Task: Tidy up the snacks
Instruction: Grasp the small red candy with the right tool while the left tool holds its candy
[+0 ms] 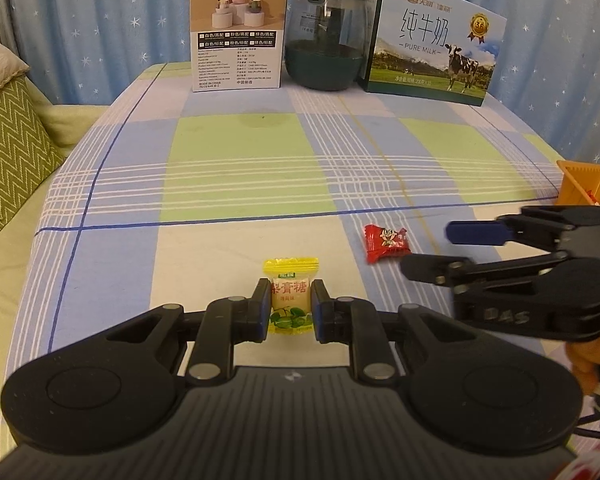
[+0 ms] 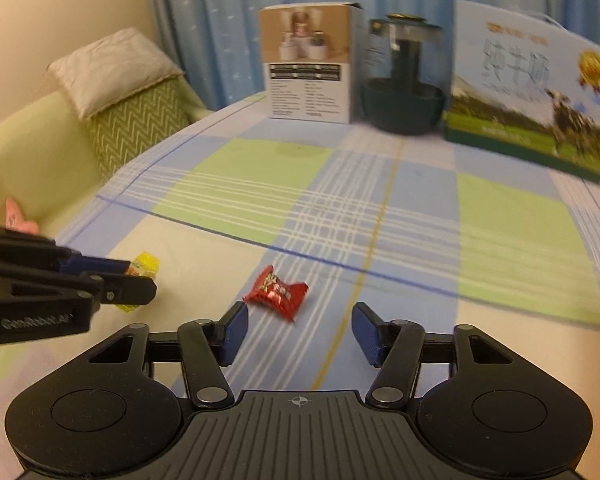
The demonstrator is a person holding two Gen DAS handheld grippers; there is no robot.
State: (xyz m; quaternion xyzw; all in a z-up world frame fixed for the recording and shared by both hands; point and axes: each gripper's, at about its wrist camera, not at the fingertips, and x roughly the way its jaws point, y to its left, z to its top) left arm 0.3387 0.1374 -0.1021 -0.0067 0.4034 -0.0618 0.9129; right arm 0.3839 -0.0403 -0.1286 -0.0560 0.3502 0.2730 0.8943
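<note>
L claw [image 1: 291,307] clamped on yellow candy [image 1: 291,300]; R claw [image 2: 300,334] wide apart, red candy [image 2: 277,293] just ahead on worktop [image 2: 380,216].

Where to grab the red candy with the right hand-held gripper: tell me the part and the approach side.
Grip the red candy across its plump middle, not the crimped ends. It lies flat on the tablecloth, slanted just ahead of the open right hand-held gripper and a bit to its left. Come from the near side, low and tilted down, turned so the pads close on the long edges. The wrapper will probably crumple.
</note>
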